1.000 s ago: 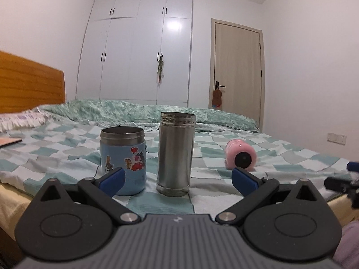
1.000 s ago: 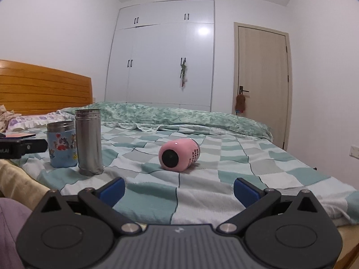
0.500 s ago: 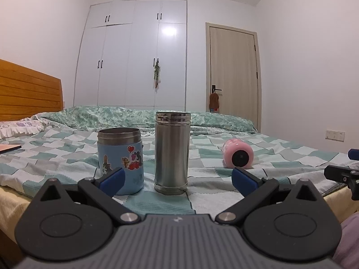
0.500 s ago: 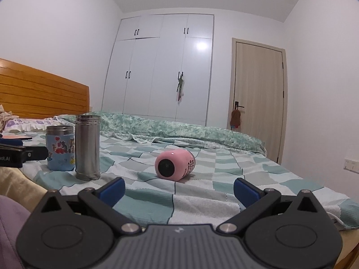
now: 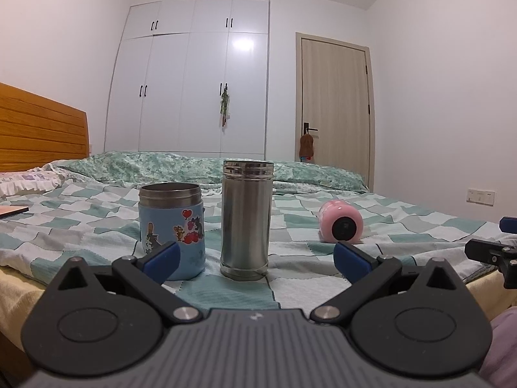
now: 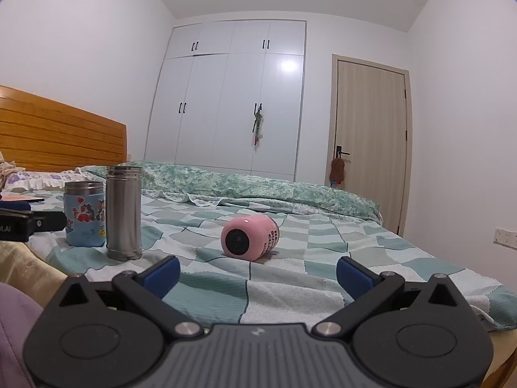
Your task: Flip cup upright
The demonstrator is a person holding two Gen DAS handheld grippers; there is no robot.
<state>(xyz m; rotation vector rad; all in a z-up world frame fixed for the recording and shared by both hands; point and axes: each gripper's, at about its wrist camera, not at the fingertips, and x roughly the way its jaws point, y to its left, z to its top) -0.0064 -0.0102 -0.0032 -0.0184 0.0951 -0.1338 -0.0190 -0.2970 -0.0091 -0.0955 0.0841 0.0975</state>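
Observation:
A pink cup lies on its side on the checked bedspread, its dark round end facing me; it also shows in the left wrist view at the right. My right gripper is open and empty, short of the cup, which sits between the fingers' line of sight. My left gripper is open and empty, in front of a tall steel flask and a blue sticker cup, both upright.
The bed has a green-and-white checked cover, a wooden headboard at the left and a rumpled quilt at the back. The flask and blue cup stand left of the pink cup. The other gripper's tip shows at each view's edge.
Both cameras have tilted upward a little, so the bed and cups sit lower in view. The cups have not moved and both grippers stay open.

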